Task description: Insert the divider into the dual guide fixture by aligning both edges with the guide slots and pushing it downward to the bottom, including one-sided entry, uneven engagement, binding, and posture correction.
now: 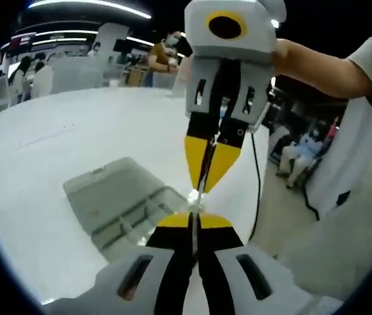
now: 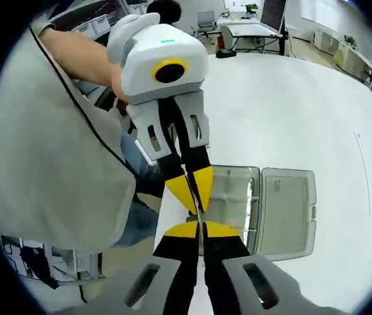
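Observation:
A thin clear divider point(image 1: 194, 197) hangs edge-on in the air, so only a bright sliver of it shows. My left gripper point(image 1: 194, 223) is shut on one of its edges. Facing it tip to tip, my right gripper point(image 1: 202, 185) is shut on the opposite edge. In the right gripper view the divider point(image 2: 201, 214) is a fine line between my right gripper point(image 2: 202, 230) and my left gripper point(image 2: 195, 197). The clear dual guide fixture point(image 2: 235, 197) lies on the white table below the jaws, with its ribbed guide slots point(image 1: 140, 220) facing up. The divider is above the fixture, apart from it.
The fixture's flat hinged lid point(image 2: 287, 210) lies open beside it. The white table point(image 1: 74, 131) stretches away around it, its edge point(image 2: 166, 216) close to the person. A black cable point(image 1: 258, 190) hangs off that edge. People and desks stand far behind.

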`<control>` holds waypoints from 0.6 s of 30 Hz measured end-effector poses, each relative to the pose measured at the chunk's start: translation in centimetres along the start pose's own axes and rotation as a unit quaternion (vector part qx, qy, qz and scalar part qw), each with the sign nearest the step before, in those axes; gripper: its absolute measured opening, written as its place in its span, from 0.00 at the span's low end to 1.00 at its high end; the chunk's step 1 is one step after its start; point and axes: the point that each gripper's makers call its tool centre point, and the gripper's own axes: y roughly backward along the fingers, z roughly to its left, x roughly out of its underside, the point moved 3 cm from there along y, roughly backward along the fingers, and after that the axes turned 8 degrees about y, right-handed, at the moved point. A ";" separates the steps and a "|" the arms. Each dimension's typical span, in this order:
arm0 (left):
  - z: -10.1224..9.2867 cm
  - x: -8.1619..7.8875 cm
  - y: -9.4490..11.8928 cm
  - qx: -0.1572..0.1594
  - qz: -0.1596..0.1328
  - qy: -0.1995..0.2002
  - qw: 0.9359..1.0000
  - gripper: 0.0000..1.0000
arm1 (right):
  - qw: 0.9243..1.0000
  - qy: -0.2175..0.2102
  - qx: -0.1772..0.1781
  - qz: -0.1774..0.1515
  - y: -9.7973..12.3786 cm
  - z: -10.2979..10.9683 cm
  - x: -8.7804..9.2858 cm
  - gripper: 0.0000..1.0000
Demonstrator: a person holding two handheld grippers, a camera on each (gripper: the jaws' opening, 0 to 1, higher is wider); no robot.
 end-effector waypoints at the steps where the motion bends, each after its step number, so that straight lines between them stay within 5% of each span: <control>1: 0.0 0.1 -0.1 0.000 0.002 -0.003 1.000 0.00 | 1.000 -0.003 0.002 -0.001 0.0 -0.1 -0.1 0.00; 18: 0.0 0.4 -1.2 -0.004 0.031 -0.014 0.999 0.01 | 0.998 -0.055 0.022 0.025 0.0 0.0 0.2 0.00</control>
